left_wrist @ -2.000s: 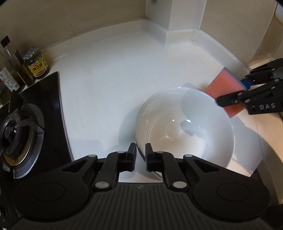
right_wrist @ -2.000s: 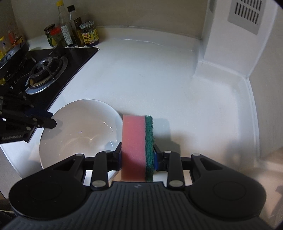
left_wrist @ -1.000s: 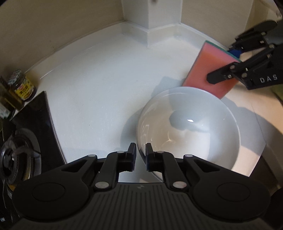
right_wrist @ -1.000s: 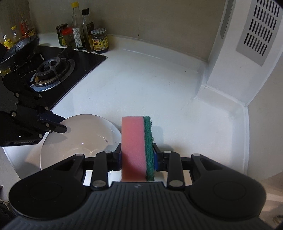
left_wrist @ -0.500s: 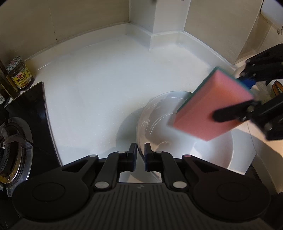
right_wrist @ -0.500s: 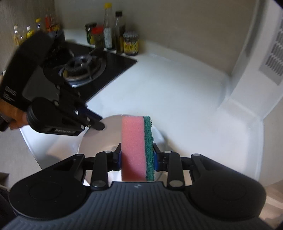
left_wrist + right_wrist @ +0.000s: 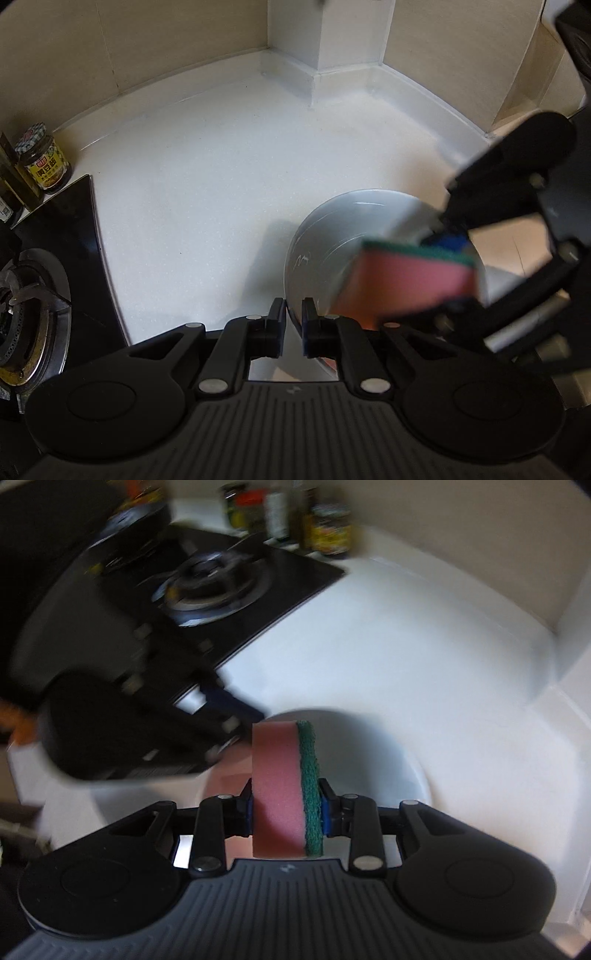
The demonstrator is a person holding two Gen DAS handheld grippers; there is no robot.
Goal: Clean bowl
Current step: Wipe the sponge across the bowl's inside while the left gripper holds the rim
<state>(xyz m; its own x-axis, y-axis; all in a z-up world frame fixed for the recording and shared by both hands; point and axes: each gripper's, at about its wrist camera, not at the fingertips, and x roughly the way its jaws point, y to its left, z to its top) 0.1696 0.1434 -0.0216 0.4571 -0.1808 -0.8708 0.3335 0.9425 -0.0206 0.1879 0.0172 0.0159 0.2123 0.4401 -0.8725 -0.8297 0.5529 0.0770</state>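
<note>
A white bowl sits on the white counter, and its near rim passes between the pads of my left gripper, which is shut on it. My right gripper is shut on a pink sponge with a green scouring side. The sponge's tip hangs over the inside of the bowl. In the left wrist view the sponge covers the bowl's right half, with the right gripper behind it, blurred. The left gripper shows dark and blurred at the bowl's left rim.
A black hob with a gas burner lies left of the bowl. Jars and bottles stand at its far corner. White counter stretches back to the tiled walls and a square pillar.
My right gripper has carried the sponge from beyond the bowl's far rim to over its inside, close to the left gripper. The left gripper's jaws closed on the near rim.
</note>
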